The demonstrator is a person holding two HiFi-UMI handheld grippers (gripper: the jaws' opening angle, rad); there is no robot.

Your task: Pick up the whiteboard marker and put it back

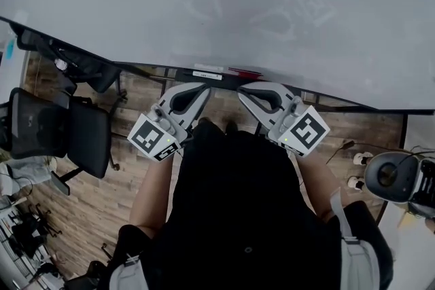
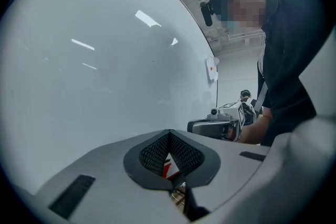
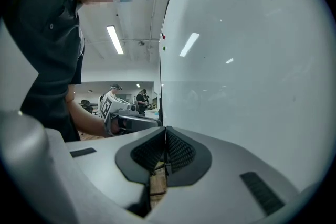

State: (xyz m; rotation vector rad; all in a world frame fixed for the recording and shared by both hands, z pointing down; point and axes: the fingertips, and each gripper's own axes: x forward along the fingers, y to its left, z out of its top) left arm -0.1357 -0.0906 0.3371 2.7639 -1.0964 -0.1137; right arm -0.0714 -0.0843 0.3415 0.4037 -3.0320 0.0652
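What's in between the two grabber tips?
Only wooden floor, as the head view shows, between the left gripper and the right gripper. The red marker lies just beyond them.

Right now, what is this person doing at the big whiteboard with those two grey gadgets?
A person in black stands at a large white whiteboard, holding a grey two-jaw gripper in each hand close to the board's dark bottom ledge. A slim red marker pen lies on that ledge. The left gripper is shut, with a scrap of red and white showing in the gap behind its tips; whether that is a held pen I cannot tell. The right gripper is shut and empty.
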